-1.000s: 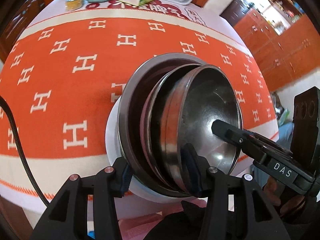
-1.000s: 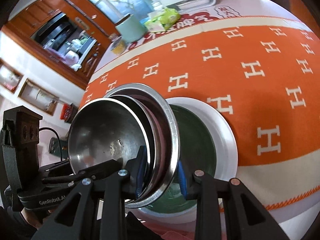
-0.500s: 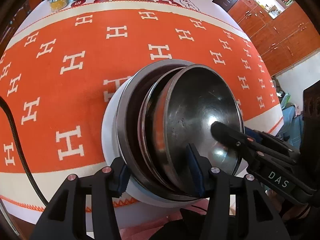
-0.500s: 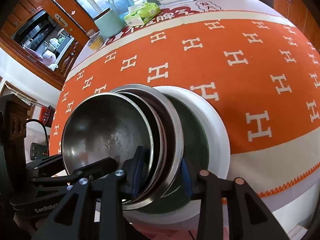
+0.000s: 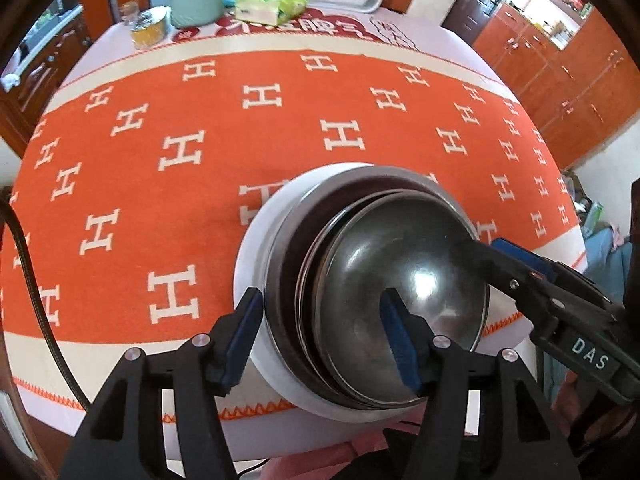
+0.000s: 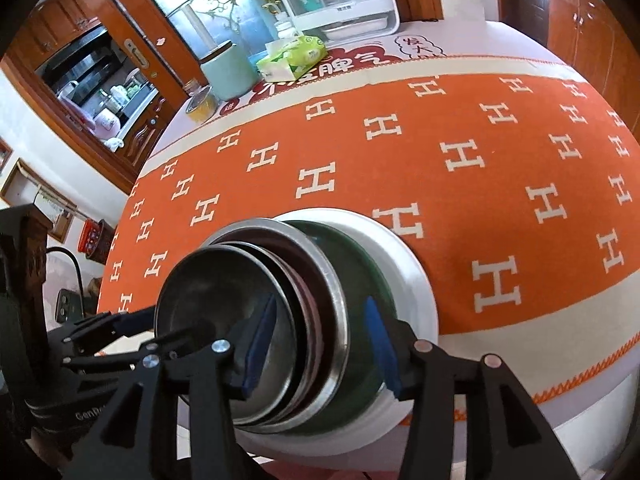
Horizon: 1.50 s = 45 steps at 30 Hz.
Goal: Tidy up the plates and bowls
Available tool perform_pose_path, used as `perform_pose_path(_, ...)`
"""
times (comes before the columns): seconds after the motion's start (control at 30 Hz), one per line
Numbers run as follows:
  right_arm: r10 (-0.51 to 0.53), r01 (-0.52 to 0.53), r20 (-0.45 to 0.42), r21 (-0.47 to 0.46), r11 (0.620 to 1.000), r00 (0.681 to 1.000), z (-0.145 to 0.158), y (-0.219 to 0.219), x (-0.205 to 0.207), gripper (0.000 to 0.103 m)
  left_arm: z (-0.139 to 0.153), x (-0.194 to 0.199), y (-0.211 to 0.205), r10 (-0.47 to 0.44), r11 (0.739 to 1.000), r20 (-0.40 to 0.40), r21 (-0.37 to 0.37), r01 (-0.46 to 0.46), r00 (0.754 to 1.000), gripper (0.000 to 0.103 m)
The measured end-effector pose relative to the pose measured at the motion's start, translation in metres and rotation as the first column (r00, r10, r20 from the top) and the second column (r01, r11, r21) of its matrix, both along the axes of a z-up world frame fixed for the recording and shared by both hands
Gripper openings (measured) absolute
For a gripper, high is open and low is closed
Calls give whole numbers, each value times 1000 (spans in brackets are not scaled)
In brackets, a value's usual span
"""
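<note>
Both my grippers just widened, left gripper (image 5: 320, 340) and right gripper (image 6: 320, 344) now loose astride the stack's rims, pads clear. Steel bowls (image 5: 404, 304) sit nested on the white plate (image 6: 416, 276) at the table's (image 5: 200, 216) near edge, flatter than before.

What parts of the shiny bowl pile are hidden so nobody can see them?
- Left wrist view: the white plate's inside, covered by the nested steel bowls.
- Right wrist view: the dark green dish's floor, behind the largest steel bowl.
- Both views: how many bowls are nested; the rims overlap.
- Both views: the pile's near underside, hidden by the left gripper and right gripper.
</note>
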State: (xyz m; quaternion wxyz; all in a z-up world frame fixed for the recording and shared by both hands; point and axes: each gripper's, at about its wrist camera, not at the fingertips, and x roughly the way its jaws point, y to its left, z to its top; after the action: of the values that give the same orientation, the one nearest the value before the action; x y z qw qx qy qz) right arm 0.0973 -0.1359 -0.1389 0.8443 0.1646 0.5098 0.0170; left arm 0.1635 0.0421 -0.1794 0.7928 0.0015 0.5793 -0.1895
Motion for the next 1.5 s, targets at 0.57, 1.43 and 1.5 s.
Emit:
perform_pose_path(0.57, 102, -95, 128, -64, 993, 987, 75, -42, -46, 83, 106, -61, 16, 271, 962, 244, -98, -254, 931, 82)
perform_pose_path(1.43, 80, -59, 113, -178, 982, 990, 141, 0, -129, 103, 172, -146, 14, 226, 969, 367, 7, -245, 902, 102)
perform_pose_path(1.5, 66, -41, 118, -196, 980, 991, 141, 4, -129, 103, 175, -149, 14, 227, 969, 381, 1, -246, 896, 102)
